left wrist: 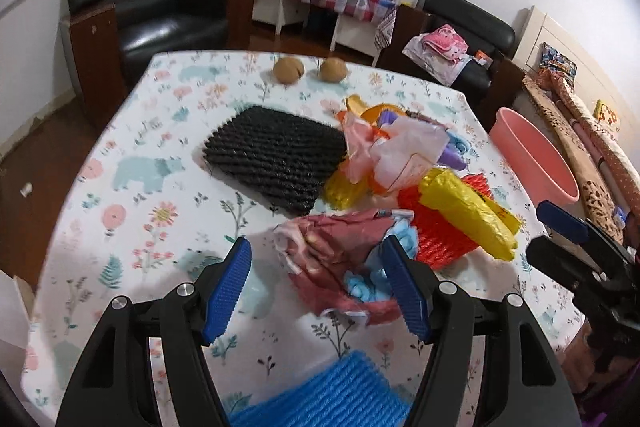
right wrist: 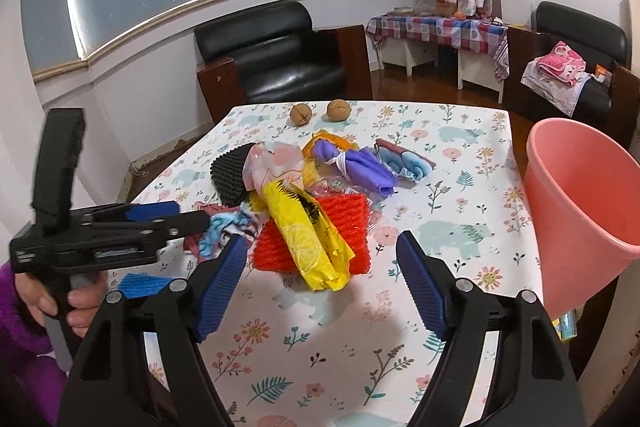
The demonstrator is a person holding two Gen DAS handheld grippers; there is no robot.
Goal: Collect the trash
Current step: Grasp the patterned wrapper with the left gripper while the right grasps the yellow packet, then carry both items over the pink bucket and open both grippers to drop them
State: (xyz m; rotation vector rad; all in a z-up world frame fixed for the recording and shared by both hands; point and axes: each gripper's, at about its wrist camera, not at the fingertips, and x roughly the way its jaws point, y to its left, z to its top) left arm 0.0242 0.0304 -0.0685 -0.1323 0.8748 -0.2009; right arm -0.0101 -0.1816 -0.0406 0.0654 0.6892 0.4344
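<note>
Crumpled maroon plastic wrapper with pale blue print (left wrist: 332,259), lying on the floral-printed worktop (left wrist: 132,163), sits between the spread blue pads of the left tool (left wrist: 316,283), not pinched. Just beyond it: red ribbed foam net (right wrist: 320,227) under a yellow plastic bag (right wrist: 308,235), which the right tool (right wrist: 320,279) faces with jaws wide apart and nothing between them. Farther back: black woven mat (left wrist: 276,159), two brown walnuts (right wrist: 320,113). Pink plastic basin (right wrist: 580,195) stands at the worktop's right edge.
</note>
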